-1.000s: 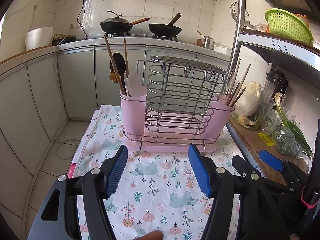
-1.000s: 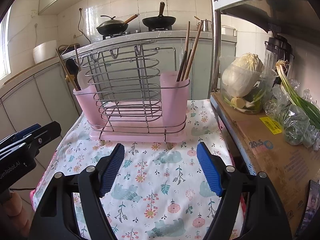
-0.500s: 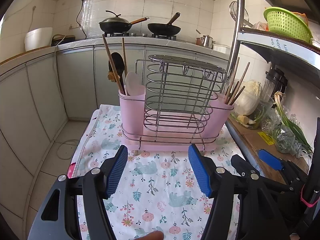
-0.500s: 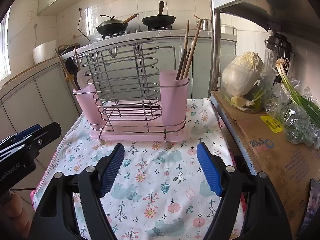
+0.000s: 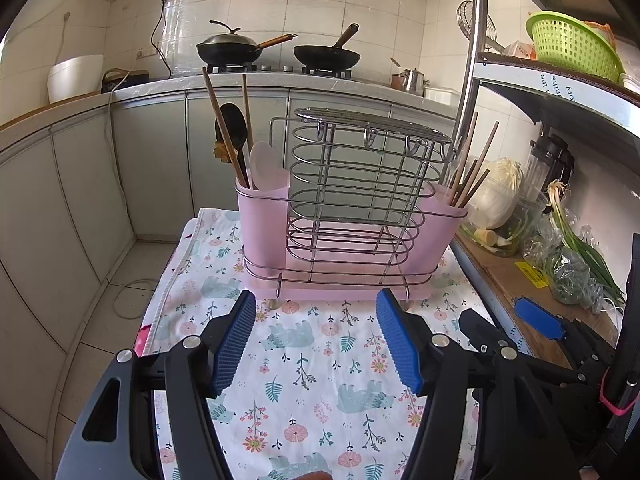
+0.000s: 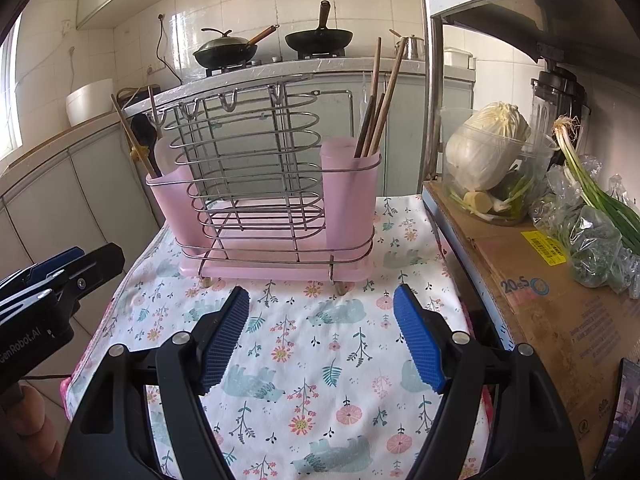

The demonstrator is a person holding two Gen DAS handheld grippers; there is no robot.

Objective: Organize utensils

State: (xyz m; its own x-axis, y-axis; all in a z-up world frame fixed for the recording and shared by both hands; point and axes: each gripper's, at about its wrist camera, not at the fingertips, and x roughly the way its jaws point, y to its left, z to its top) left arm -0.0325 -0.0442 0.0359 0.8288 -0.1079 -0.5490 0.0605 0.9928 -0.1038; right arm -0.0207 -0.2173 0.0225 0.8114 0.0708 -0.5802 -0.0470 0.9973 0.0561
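A pink and wire utensil rack [image 5: 352, 216] [image 6: 272, 196] stands at the far end of a floral tablecloth [image 5: 312, 360] [image 6: 312, 344]. Its left cup [image 5: 262, 208] [image 6: 172, 200] holds a black spoon [image 5: 234, 128] [image 6: 143, 132], a pale scoop [image 5: 262, 162] and chopsticks. Its right cup [image 5: 442, 216] [image 6: 348, 192] holds several brown chopsticks [image 5: 472, 168] [image 6: 380, 96]. My left gripper [image 5: 316, 340] hovers open over the cloth in front of the rack, with nothing between its blue pads. My right gripper [image 6: 320, 336] is likewise open and empty, just right of the left one.
A cardboard box [image 6: 540, 300] with cabbage in a tub [image 6: 492, 160] and bagged greens [image 6: 592, 224] sits on the right under a metal shelf [image 5: 560, 92]. Behind are a counter with two woks [image 5: 276, 50]. The floor drops away at left.
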